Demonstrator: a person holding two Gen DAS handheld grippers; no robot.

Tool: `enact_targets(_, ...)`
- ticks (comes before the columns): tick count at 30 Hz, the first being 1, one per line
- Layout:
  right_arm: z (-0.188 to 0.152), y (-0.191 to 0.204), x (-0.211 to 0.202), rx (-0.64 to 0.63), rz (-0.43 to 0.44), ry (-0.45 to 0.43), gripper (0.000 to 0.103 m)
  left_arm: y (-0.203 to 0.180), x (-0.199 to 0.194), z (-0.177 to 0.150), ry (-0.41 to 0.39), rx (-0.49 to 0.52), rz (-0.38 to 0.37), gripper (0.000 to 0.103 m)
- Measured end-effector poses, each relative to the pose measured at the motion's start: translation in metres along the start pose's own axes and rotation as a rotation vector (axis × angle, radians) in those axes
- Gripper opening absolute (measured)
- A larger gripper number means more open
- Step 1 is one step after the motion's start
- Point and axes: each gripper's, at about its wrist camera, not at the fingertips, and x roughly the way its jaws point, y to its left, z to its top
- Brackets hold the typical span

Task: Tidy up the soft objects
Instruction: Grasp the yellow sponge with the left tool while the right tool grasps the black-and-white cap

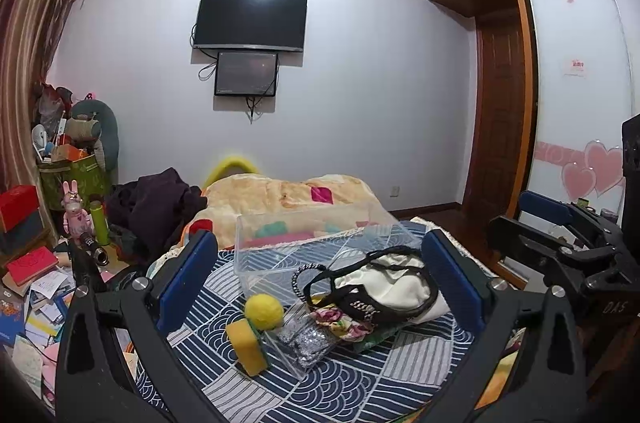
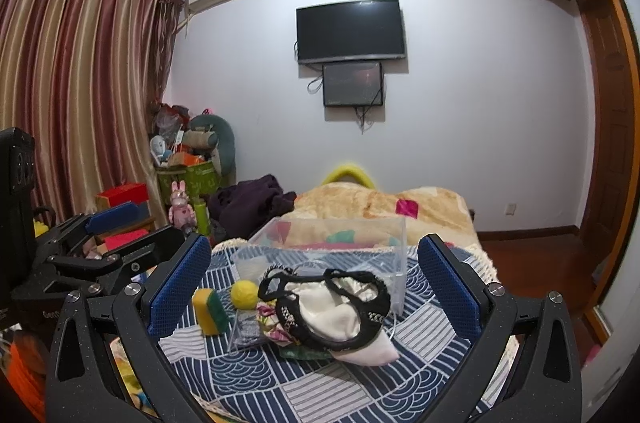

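Note:
A clear plastic box [image 1: 320,243] [image 2: 332,251] stands on a blue patterned cloth [image 1: 320,383] [image 2: 248,371] on the bed. In front of it lie a yellow sponge [image 1: 246,345] [image 2: 209,311], a yellow fuzzy ball [image 1: 264,311] [image 2: 245,295], a clear lid with grey fabric [image 1: 304,341] [image 2: 248,331], a floral cloth [image 1: 340,323] [image 2: 272,323] and a white garment with black lace trim [image 1: 392,289] [image 2: 332,315]. My left gripper [image 1: 320,291] is open and empty, above the pile. My right gripper [image 2: 316,299] is open and empty, also above it.
A beige blanket [image 1: 280,195] [image 2: 380,203] and dark clothes [image 1: 160,207] [image 2: 248,203] lie behind the box. Books and clutter [image 1: 32,303] cover the floor at left. A wardrobe and door [image 1: 500,143] stand at right. Curtains [image 2: 72,83] hang at left.

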Motion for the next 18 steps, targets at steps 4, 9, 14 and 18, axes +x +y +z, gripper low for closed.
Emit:
enact_targets(4, -0.008, -0.008, 0.017, 0.002, -0.041, 0.058, 0.103, 0.012, 0.014, -0.011, 0.041, -0.002, 0.015, 0.103)
enact_targets(9, -0.02, -0.023, 0.036, 0.046, -0.038, 0.133, 0.102, 0.035, 0.036, -0.027, 0.112, -0.036, 0.055, 0.082)
enact_targets(14, -0.035, -0.033, 0.056, 0.081, -0.032, 0.221, 0.086, 0.057, 0.06, -0.045, 0.194, -0.078, 0.095, 0.075)
enact_targets(18, -0.044, -0.04, 0.073, 0.11, -0.029, 0.285, 0.066, 0.073, 0.079, -0.063, 0.272, -0.119, 0.102, 0.067)
